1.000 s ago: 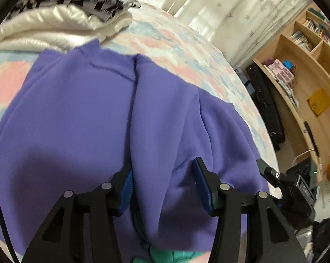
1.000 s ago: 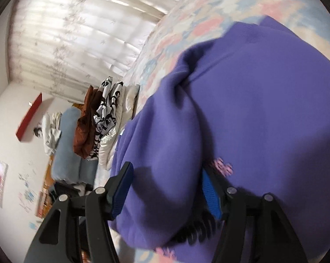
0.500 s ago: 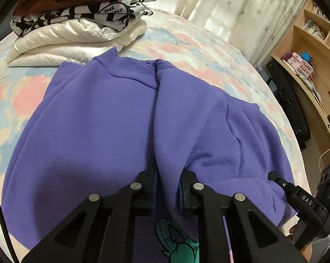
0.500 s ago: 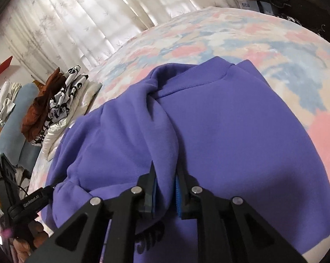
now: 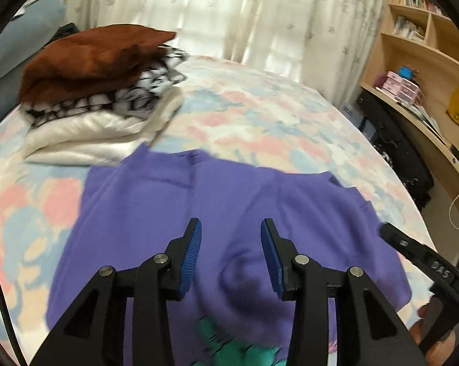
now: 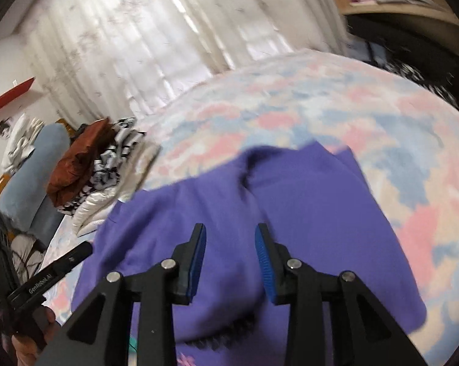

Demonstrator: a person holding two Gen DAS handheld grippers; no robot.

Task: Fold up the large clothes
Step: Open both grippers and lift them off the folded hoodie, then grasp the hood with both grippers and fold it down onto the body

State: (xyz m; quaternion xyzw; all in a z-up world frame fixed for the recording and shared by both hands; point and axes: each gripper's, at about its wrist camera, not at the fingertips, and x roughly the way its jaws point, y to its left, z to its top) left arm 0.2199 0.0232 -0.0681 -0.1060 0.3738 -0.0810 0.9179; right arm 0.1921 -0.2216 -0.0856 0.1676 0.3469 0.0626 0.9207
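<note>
purple sweatshirt [image 5: 229, 201], pastel floral bedspread [image 5: 260, 116], brown top [image 5: 92, 55]

Left tongs [image 5: 231, 244] gape empty above purple sweatshirt [image 5: 156, 213].

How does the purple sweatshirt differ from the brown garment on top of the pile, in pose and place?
The purple sweatshirt lies spread out directly on the bed, partly folded over itself; the brown garment is folded compactly and rests on top of a pile. The purple sweatshirt is close under the open left gripper and right gripper; the brown garment sits farther back, near the curtain. The purple sweatshirt shows a printed design; the brown garment looks plain. Neither is held.
</note>
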